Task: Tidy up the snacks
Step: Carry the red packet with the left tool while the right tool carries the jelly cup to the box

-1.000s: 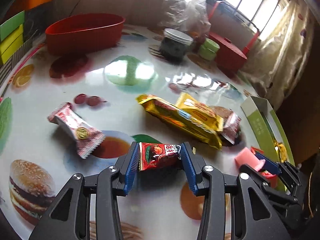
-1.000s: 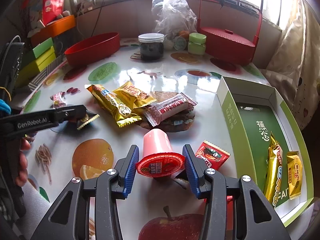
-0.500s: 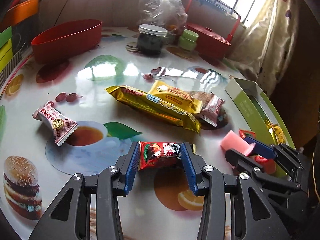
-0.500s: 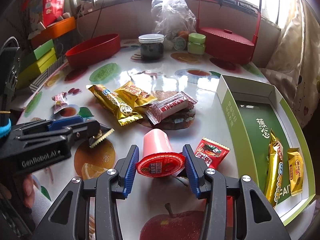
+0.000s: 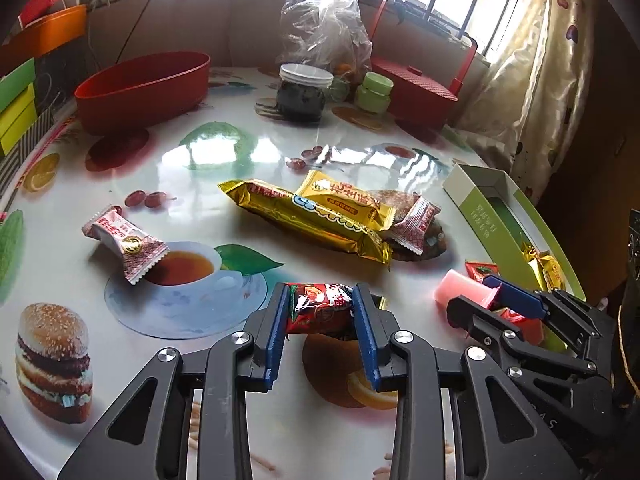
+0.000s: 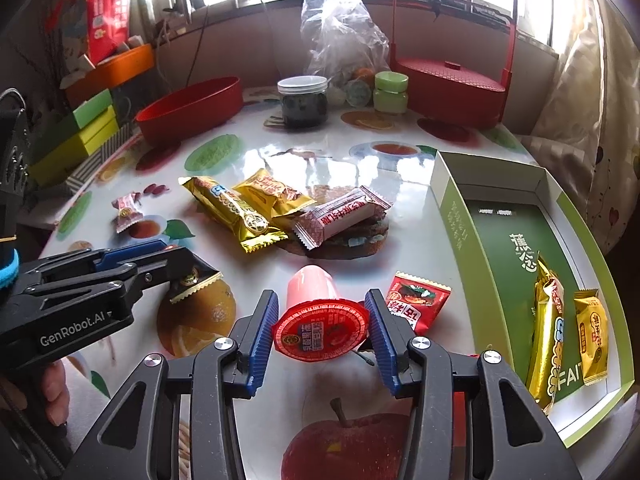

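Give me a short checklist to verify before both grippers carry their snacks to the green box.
1. Left gripper grips the red snack packet: ok, both pads touch it.
2. Right gripper grips the pink jelly cup: ok, held at the red lid.
3. Green box open, with free floor: ok; two gold packets lie only at its near end.
4. The two grippers apart: ok, a gap shows in both views.
5. Red sachet beside the cup, clear of the right gripper: cannot tell.
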`<state>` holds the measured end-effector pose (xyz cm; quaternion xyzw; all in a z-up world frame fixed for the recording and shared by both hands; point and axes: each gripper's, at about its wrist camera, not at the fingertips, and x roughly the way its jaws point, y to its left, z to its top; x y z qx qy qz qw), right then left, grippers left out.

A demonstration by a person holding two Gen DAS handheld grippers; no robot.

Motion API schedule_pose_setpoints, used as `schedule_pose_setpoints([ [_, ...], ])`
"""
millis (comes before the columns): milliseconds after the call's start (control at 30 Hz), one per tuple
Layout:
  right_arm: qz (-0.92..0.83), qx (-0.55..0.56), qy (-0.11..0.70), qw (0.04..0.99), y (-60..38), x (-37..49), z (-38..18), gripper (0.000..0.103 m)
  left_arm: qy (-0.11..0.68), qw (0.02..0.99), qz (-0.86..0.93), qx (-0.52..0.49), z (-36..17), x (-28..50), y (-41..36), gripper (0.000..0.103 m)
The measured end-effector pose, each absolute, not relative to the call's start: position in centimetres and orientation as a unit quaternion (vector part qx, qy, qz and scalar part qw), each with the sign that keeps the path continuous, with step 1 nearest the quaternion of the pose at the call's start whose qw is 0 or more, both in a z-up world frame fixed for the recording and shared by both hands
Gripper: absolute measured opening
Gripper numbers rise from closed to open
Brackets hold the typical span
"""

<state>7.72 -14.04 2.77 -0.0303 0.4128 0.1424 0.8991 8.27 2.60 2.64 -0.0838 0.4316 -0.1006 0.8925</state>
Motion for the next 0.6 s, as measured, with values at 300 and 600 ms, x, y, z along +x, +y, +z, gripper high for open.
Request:
schedule_pose_setpoints([
  [300, 0.142, -0.02, 0.403, 0.904, -14.5, 6.9, 3.4, 0.044, 0.423, 0.896, -0.109, -0.081, 3.7, 7.5, 1.9, 0.033],
  [600, 0.136, -0.003, 0.384, 0.913, -15.8, 5.8, 4.8, 0.044, 0.41, 0.9, -0.126, -0.073, 5.0, 7.0, 0.4, 0.033],
])
